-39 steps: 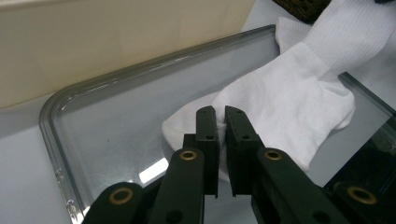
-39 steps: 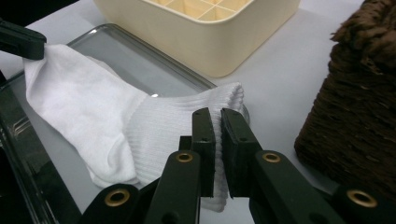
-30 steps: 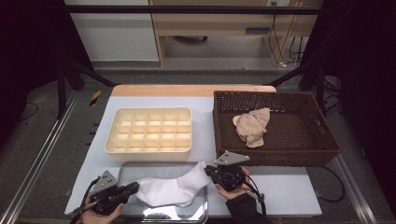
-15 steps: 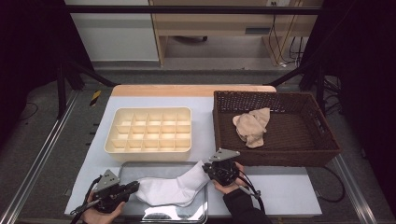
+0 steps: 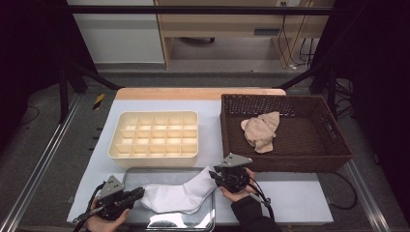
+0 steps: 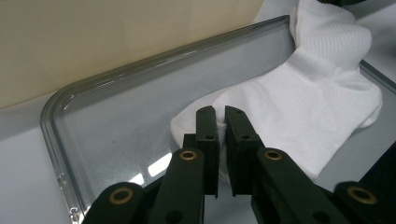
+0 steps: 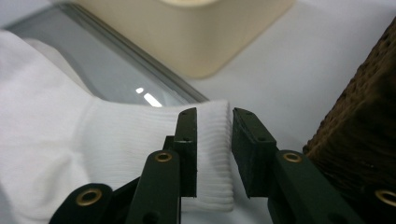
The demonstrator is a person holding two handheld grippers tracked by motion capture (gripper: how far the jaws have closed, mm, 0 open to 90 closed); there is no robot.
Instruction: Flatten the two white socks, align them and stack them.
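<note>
My left gripper (image 5: 126, 195) sits low at the near-left corner of the surface (image 5: 300, 193), and its fingers (image 6: 208, 135) are clenched on the toe end of the white sock (image 5: 176, 195). In the left gripper view I see a fold of fabric pinched in the narrow slit between the two black pads, right over the metal tray (image 6: 107, 135).

The sock lies stretched across that tray, toe at the left, heel sagging onto the shiny tray floor, ribbed cuff reaching up and right over the tray's far-right rim. Just beyond the tray stands the cream divider box (image 5: 154, 135), its small compartments open to the top, and its near wall runs alongside the tray's far edge.

Moving right, my right gripper (image 5: 216, 175) is at the cuff. Its jaws have just been opening: in the right gripper view the cuff (image 7: 212, 140) is between the fingers (image 7: 250, 149), but the right pad stands off from the ribbing with a gap showing, while the left pad lies close against the fabric. So I call that one released, cuff lying loose between the pads. The hand (image 5: 237, 186) under it rests on the surface just in front of the basket.

Farthest right is the dark wicker basket (image 5: 333, 145), its near wall right beside my right gripper. Inside it, toward the left half, lies a crumpled beige sock (image 5: 261, 131), well apart from the white one.
</note>
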